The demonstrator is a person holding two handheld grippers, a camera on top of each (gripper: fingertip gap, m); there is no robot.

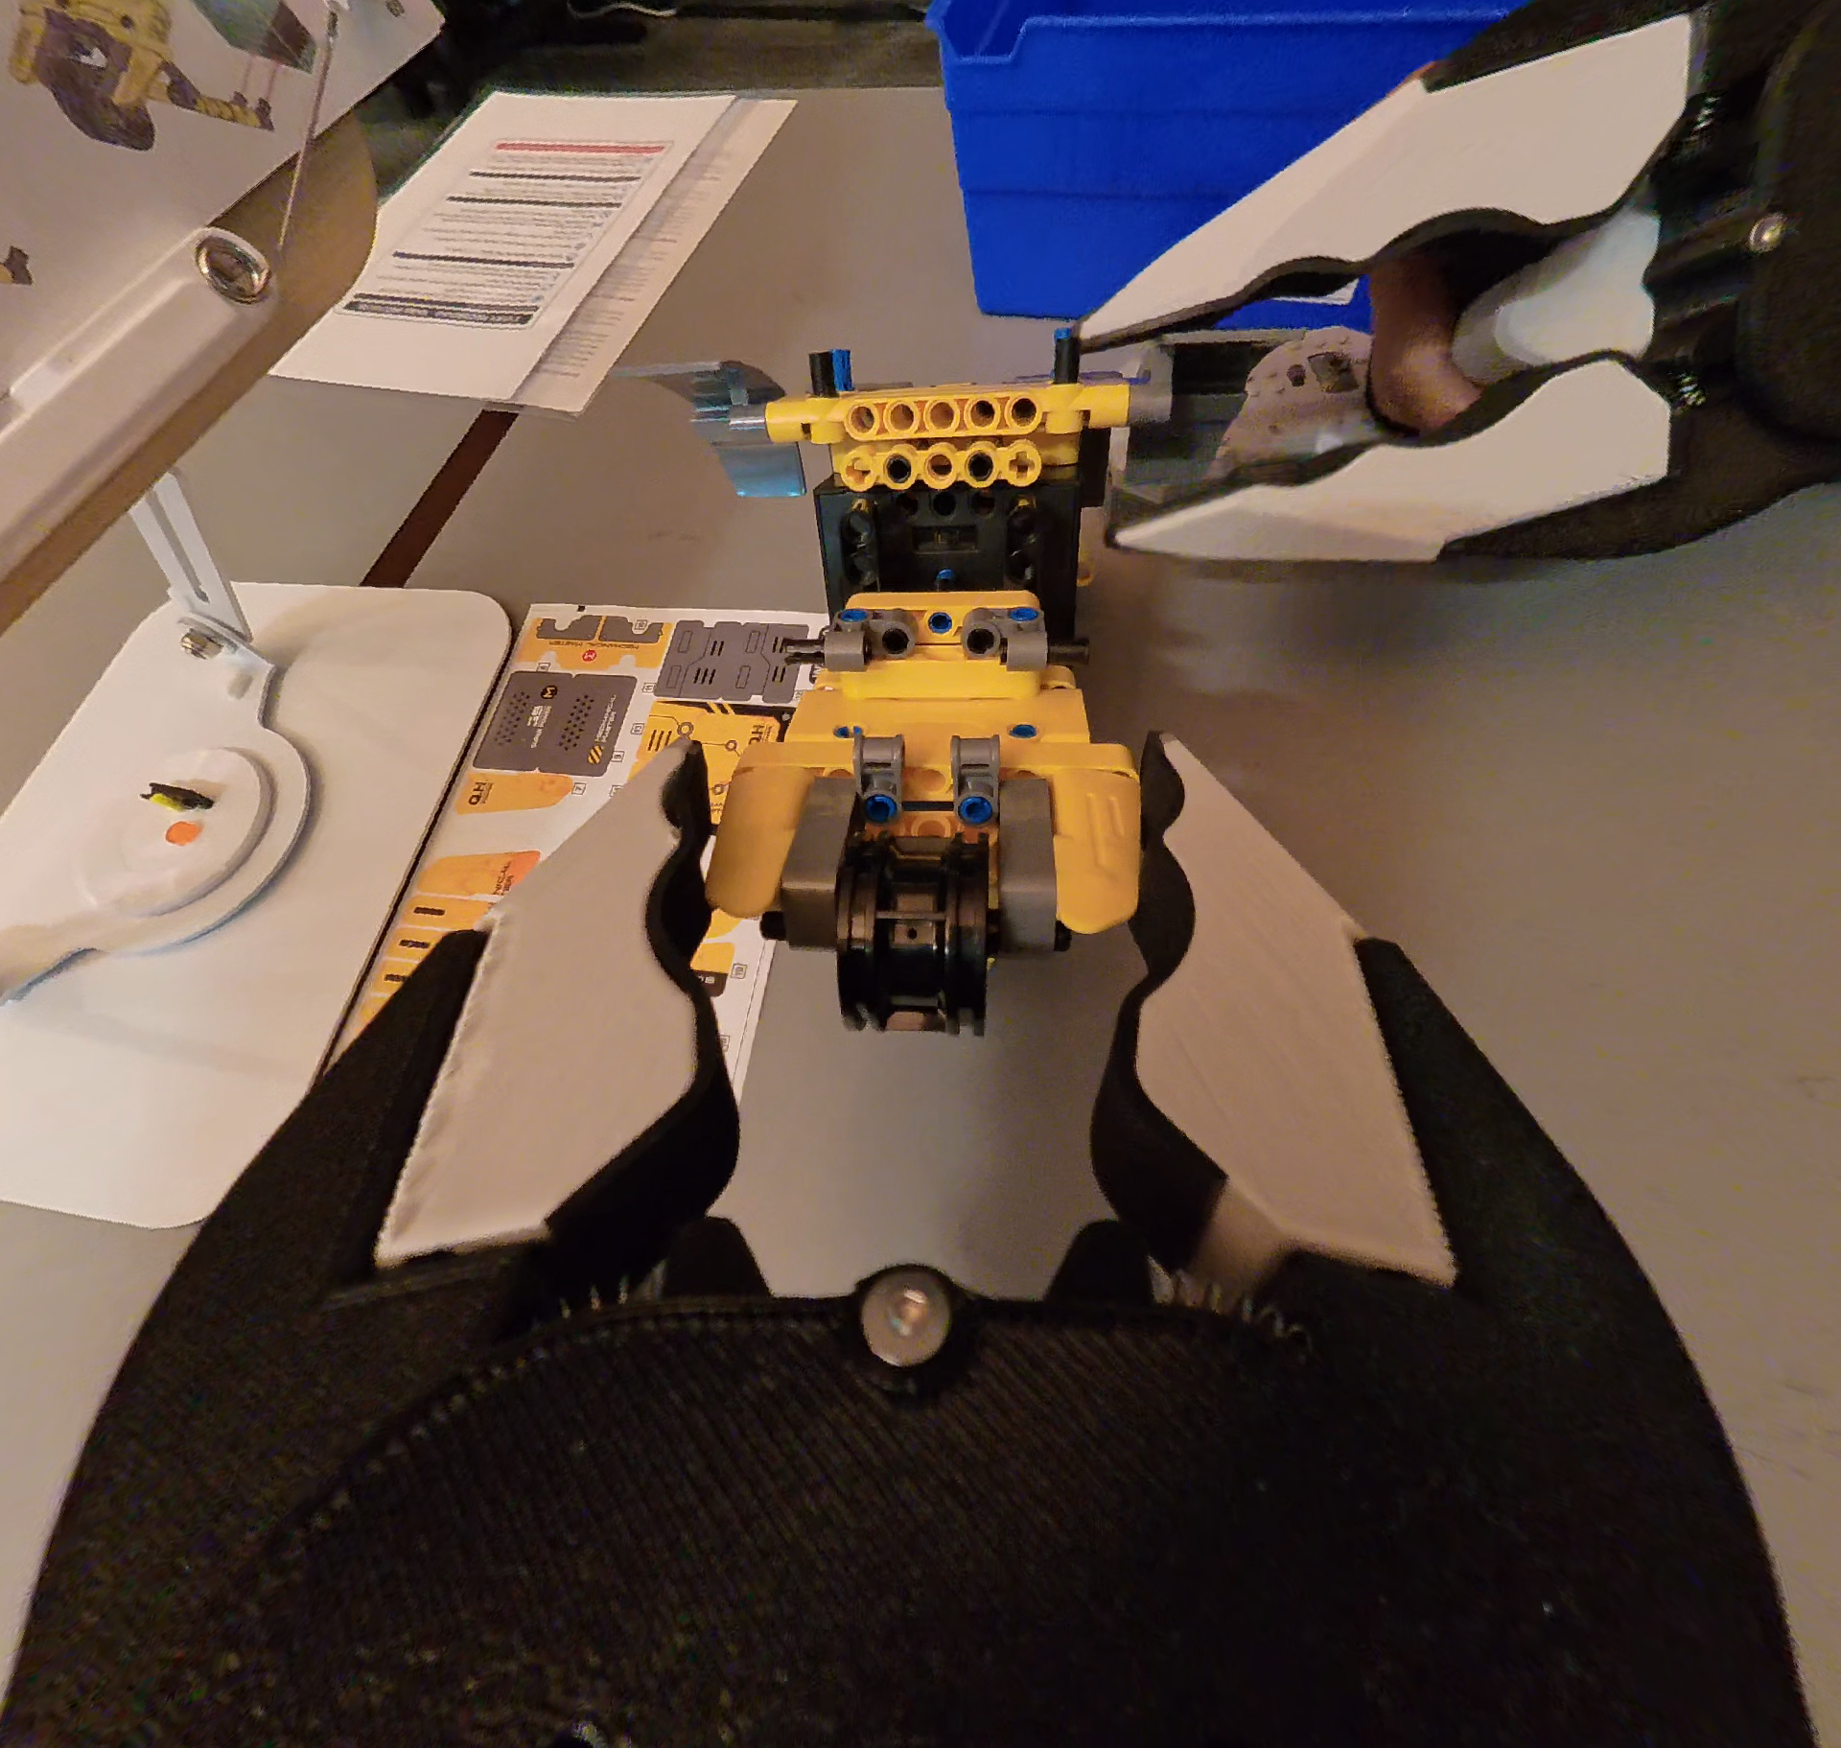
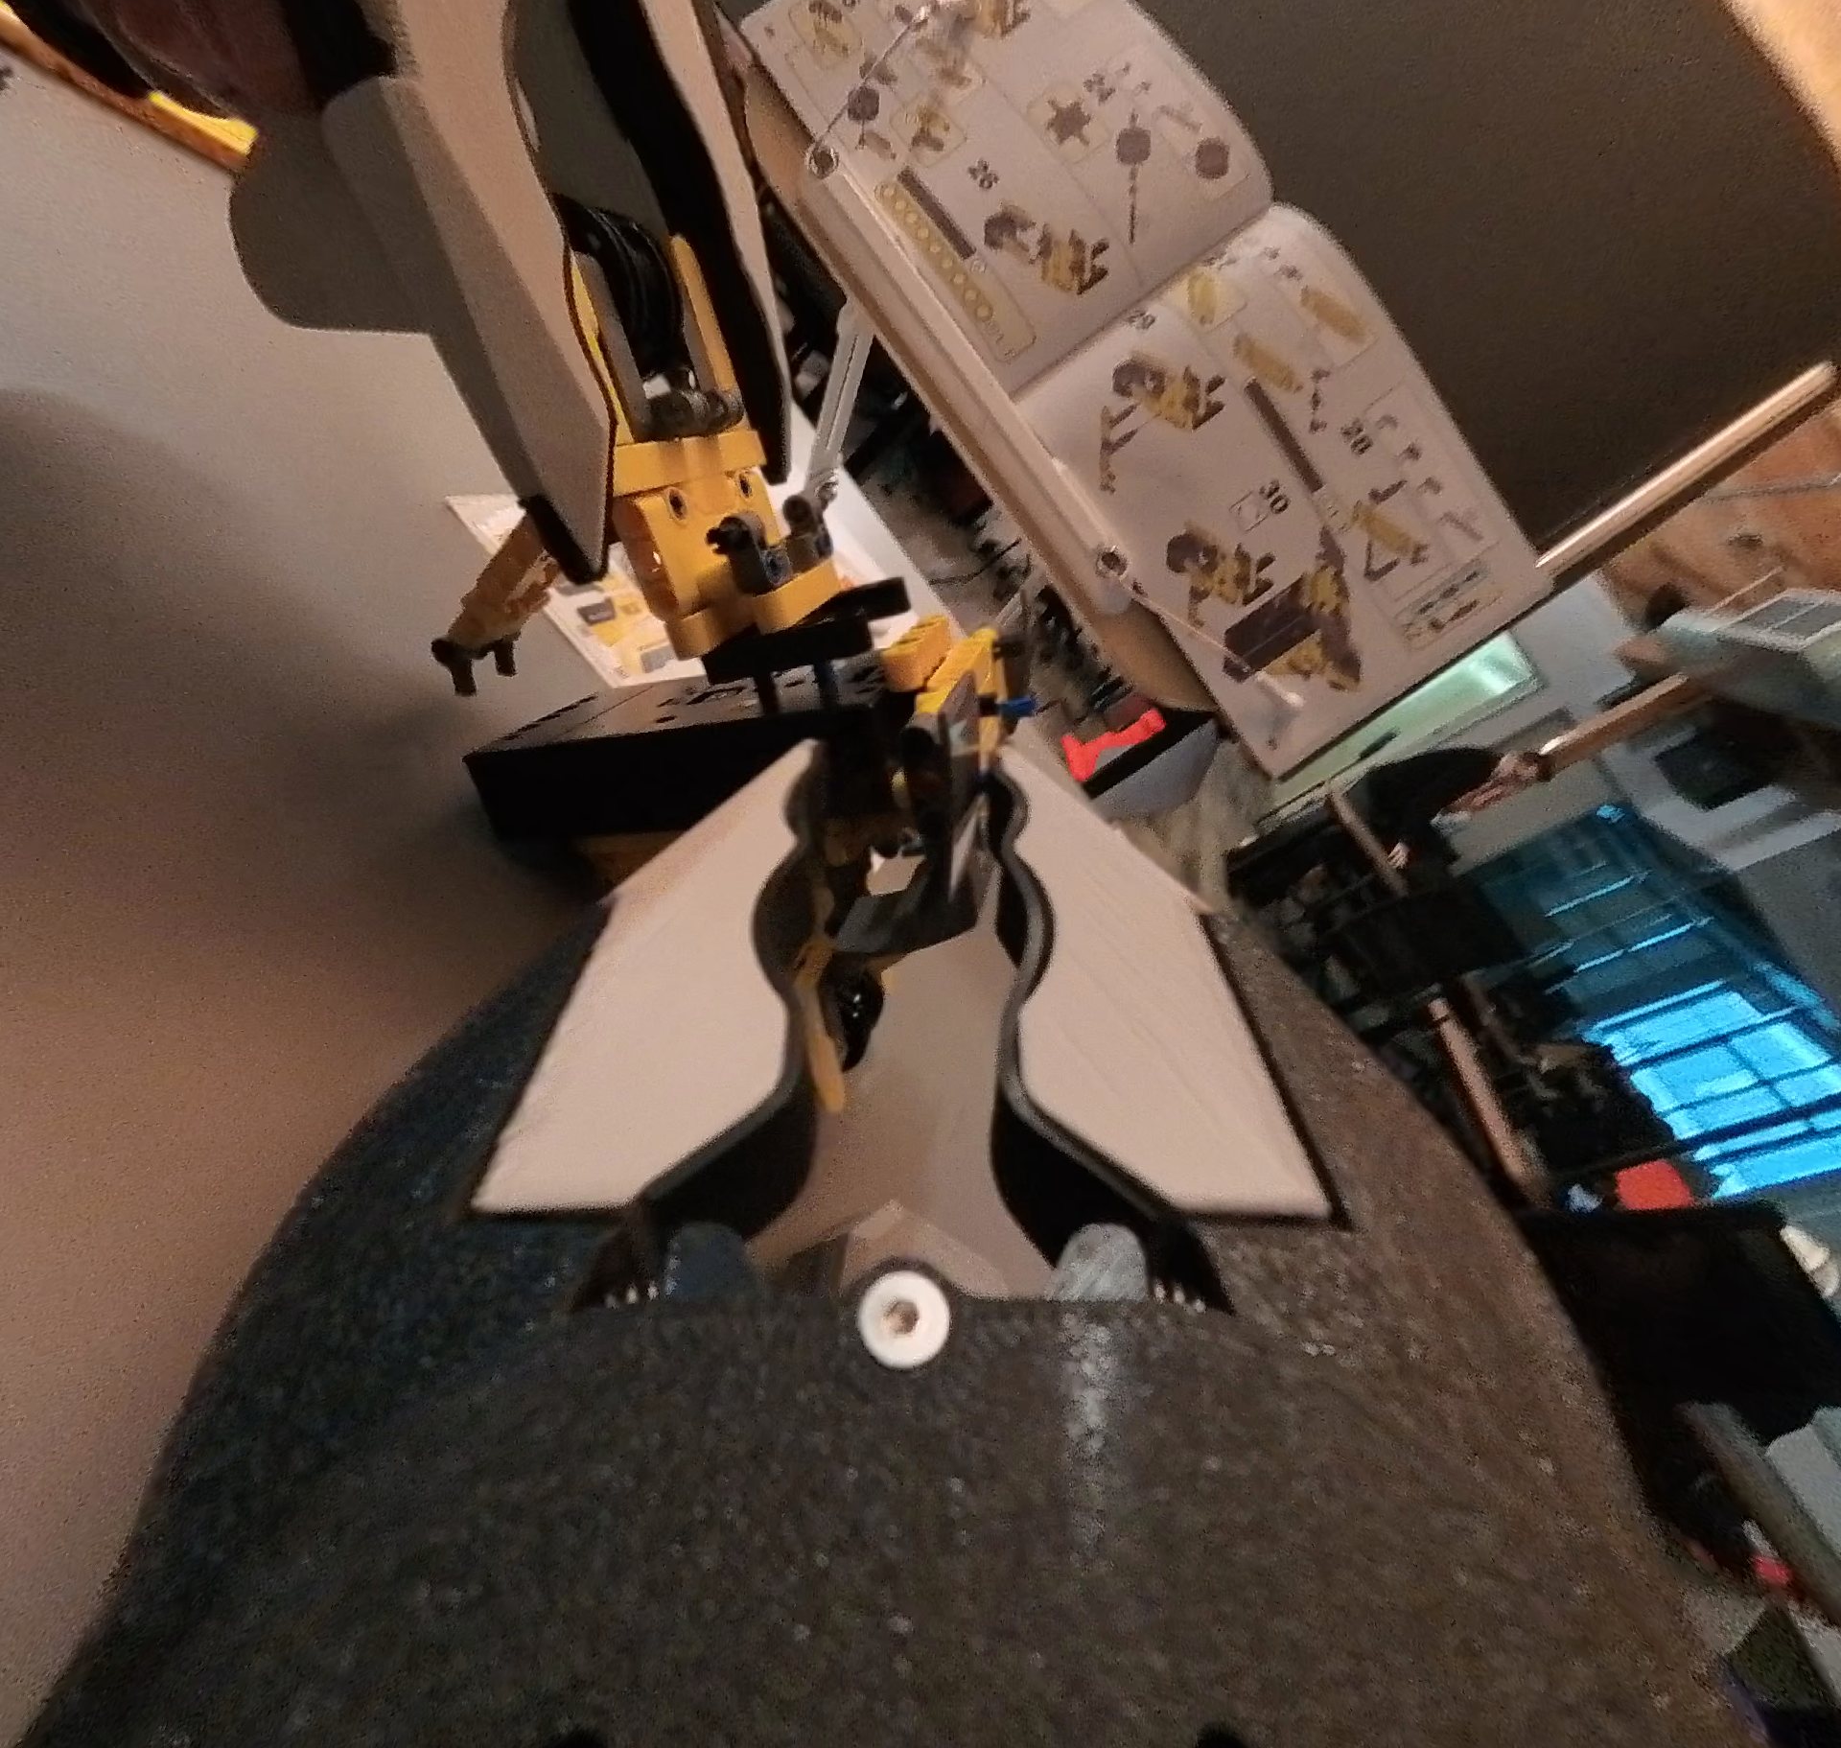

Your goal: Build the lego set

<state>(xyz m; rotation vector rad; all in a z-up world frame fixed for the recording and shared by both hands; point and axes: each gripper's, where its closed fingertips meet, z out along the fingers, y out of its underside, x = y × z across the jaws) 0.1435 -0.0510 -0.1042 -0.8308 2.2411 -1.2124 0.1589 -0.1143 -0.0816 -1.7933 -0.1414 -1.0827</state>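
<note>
- Yellow-and-black brick model [image 1: 941, 694] standing on grey table [image 1: 1445, 804], centre of left wrist view; studless beams with holes on top, blue pins, grey connectors, black wheel hub [image 1: 912, 943] at near end.
- Left gripper [image 1: 921, 764] spread wide, fingers flanking the model's near yellow body; tips close to or touching its sides, real grip not confirmable.
- Right gripper [image 2: 902, 764] pinching a small yellow/grey/black sub-assembly [image 2: 931, 804], blurred, pressed up against the model's far end; in left wrist view seen coming in from right [image 1: 1096, 435], narrow gap between fingers.
- Black perforated block [image 2: 638, 774] under the model's far part in right wrist view.
- Sticker sheet [image 1: 598, 734] flat on table, left of model, partly under left finger.
- White stand base [image 1: 259, 903] further left, well apart from model; open instruction booklet [image 2: 1146, 325] clipped on stand above it.
- Printed paper sheet [image 1: 538, 236] at far left of table.
- Blue bin [image 1: 1195, 106] behind model, far right, near the right gripper.
- Bare table right of model and in front of it; left side crowded by sheet and stand.
</note>
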